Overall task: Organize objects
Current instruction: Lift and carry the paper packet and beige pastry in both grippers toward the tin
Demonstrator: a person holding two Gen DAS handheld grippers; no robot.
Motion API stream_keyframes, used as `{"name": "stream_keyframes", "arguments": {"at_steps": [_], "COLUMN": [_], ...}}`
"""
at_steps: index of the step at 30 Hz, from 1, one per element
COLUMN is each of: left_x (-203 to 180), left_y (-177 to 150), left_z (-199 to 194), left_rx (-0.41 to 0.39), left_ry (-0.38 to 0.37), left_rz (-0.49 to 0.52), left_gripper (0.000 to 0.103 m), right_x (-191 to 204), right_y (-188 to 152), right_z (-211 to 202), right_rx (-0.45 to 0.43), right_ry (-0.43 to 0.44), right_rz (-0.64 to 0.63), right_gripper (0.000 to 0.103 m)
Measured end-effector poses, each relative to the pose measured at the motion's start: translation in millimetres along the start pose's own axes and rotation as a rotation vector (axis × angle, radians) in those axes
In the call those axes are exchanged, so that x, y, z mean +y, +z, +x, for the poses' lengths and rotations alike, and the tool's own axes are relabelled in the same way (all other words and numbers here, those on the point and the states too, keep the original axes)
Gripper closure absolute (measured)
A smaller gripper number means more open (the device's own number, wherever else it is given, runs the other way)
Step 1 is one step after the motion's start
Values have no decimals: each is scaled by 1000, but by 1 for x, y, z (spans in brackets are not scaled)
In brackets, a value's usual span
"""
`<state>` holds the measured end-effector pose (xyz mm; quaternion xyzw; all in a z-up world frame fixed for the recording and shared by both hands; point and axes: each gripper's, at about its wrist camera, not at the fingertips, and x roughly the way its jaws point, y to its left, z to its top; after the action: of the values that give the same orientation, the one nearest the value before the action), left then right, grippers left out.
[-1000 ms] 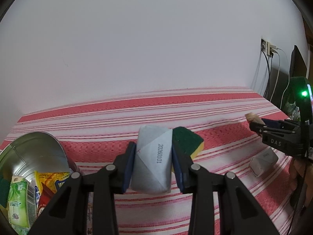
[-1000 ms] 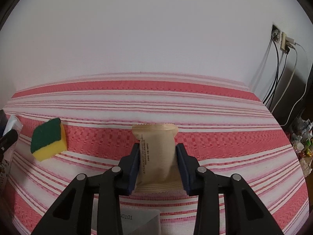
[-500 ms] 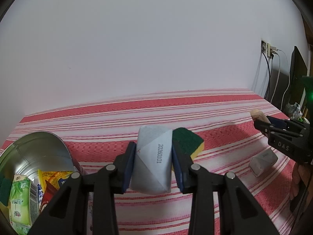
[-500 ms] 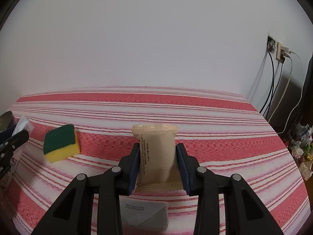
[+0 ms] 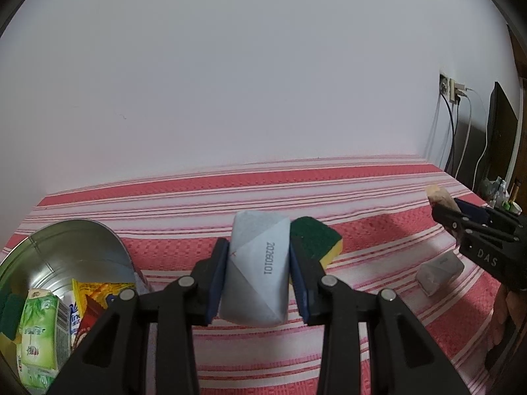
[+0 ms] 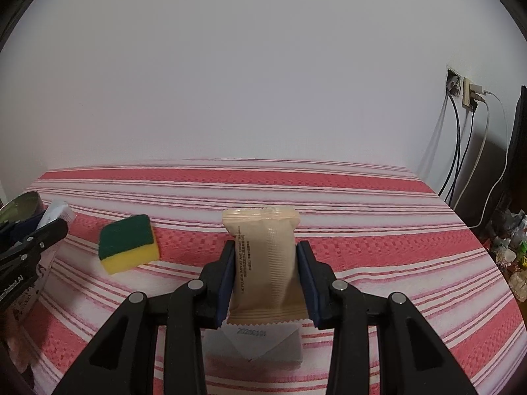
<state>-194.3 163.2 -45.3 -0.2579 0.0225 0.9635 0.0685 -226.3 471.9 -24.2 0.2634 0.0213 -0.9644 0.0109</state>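
Observation:
My left gripper is shut on a pale blue tissue pack and holds it above the striped cloth, right of the metal bucket. My right gripper is shut on a beige snack packet held upright above the cloth. It also shows in the left wrist view at the far right. A green and yellow sponge lies on the cloth between the grippers. A second pale blue tissue pack lies below the right gripper.
The bucket holds a green tissue pack, a yellow packet and other items. The red and white striped cloth covers the table to the white wall. Cables and a wall socket are at the right edge.
Both grippers have lifted slightly and kept their hold. The right gripper has turned left a little, so the sponge and the left gripper sit nearer the middle of its view.

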Motion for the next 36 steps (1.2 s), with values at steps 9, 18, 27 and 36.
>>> {"name": "stream_keyframes", "arguments": {"at_steps": [9,18,27,36], "left_x": [6,5,11,12], "left_y": [-3,-4,-6,-10], "left_z": [-4,-10,-17,-28], "left_rx": [-10,-36,-47,-72], "left_ry": [-6,-9,-33,-46], "left_rz": [-14,-5,-23,-21], "left_gripper": [68,68,68,68], "right_x": [2,12,17,20], "right_y": [-2,-6,-9,-12], "right_z": [-7,-19,-27,-35], "right_rx": [-22,-56,-80,-107], "right_ry": [11,19,32,50], "right_rz": [0,-14,-17,-24], "right_gripper": [64,63,63,63]}}
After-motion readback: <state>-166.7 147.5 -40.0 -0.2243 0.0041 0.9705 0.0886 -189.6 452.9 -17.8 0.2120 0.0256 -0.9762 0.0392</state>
